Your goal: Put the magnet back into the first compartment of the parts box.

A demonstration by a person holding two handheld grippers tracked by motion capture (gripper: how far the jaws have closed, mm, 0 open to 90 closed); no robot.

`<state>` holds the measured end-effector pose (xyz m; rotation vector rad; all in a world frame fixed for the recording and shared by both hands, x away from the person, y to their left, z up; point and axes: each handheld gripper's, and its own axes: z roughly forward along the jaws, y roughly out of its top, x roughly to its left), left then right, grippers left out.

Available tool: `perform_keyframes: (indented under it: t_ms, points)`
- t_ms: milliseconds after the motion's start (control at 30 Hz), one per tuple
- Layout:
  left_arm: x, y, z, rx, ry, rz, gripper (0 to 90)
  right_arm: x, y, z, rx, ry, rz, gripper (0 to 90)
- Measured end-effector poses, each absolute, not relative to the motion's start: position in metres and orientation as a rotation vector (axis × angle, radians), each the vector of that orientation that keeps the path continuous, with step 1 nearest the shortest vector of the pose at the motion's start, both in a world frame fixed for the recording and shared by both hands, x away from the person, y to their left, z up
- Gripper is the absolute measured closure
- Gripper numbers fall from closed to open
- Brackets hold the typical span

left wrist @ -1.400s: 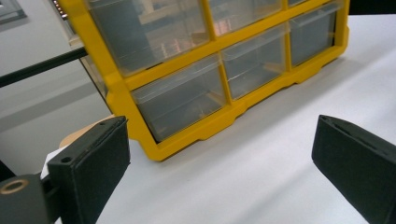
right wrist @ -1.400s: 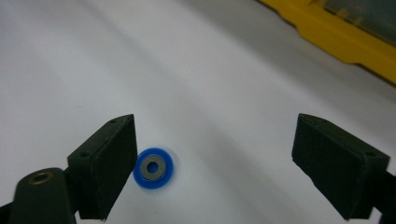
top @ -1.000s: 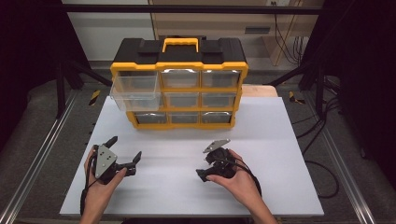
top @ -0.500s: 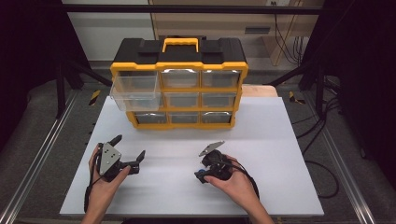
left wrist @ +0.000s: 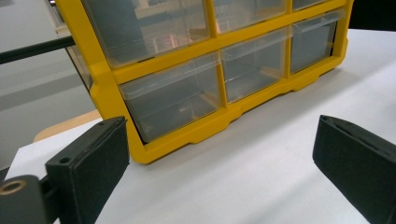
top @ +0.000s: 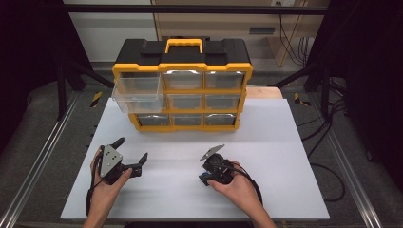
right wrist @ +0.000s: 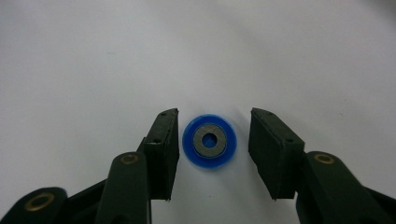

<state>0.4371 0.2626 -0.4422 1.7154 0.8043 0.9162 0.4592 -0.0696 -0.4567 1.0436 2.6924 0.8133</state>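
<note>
The white bench [top: 285, 142] carries a yellow and black drawer cabinet [top: 183, 85] well ahead of both pairs of fingers, its top-left clear drawer [top: 135, 90] pulled out toward the person. In the left gripper view the cabinet's lower drawers lie beyond the fingers, out of reach.

The left gripper [top: 130, 159] is held low over the bench in the person's left hand, its fingers [left wrist: 88, 158] spread wide with nothing between them.

The right gripper [right wrist: 214, 149] points down at the bench, its fingers [right wrist: 163, 149] at a medium spread and holding nothing. Between them lies a small blue ring with a grey washer-like centre [right wrist: 209, 141], flat on the bench; the left finger is just beside its rim, the right finger a little farther off.

The step in hand looks like picking up this ring. To do it well, I would shift the gripper slightly so the ring sits midway between the fingers, lower until the tips almost meet the bench, then close evenly on opposite edges of the rim. The piece is thin and flat, so closing too high would likely slip over it, and closing off-centre could flick it sideways.
</note>
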Motion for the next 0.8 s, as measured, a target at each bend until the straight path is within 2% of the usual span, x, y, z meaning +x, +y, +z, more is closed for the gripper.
perform_keyframes:
  t_ms: [800]
  points:
    - [0.4377, 0.2655, -0.4413, 1.684, 0.822, 0.906, 4.2, 0.4572, -0.0674, -0.4586, 1.012, 2.718, 0.797, 59.8]
